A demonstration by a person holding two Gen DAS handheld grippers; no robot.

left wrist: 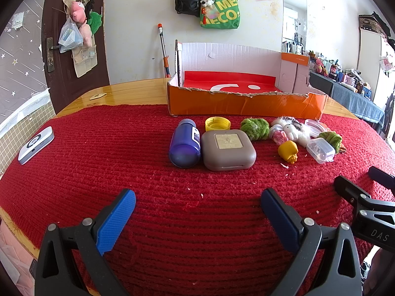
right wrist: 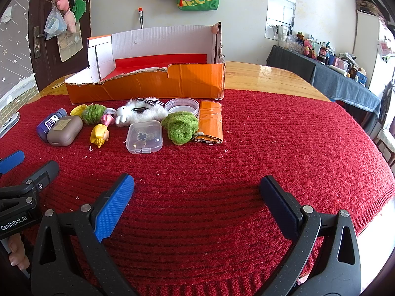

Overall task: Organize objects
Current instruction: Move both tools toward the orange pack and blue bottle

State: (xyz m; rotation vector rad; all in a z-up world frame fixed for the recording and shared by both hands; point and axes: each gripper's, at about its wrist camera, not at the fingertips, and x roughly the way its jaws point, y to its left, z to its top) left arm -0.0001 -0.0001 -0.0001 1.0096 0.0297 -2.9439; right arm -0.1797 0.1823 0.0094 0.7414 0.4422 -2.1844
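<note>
Clutter lies in a row on the red cloth (left wrist: 98, 153) just before the orange box (left wrist: 244, 103). Both the left gripper (left wrist: 197, 212) and the right gripper (right wrist: 196, 203) hang spread wide, empty. The blue bottle (left wrist: 184, 144) looks smooth and liable to roll; grip it across its middle.

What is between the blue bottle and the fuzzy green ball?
The grey-brown case lies between the blue bottle and the green ball, with the yellow cap just behind. The left wrist view shows it.

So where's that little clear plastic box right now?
The clear plastic box lies on the red knitted cloth, left of centre in the right wrist view, between the yellow toy figure and the green fuzzy bundle, before the orange cardboard box.
</note>
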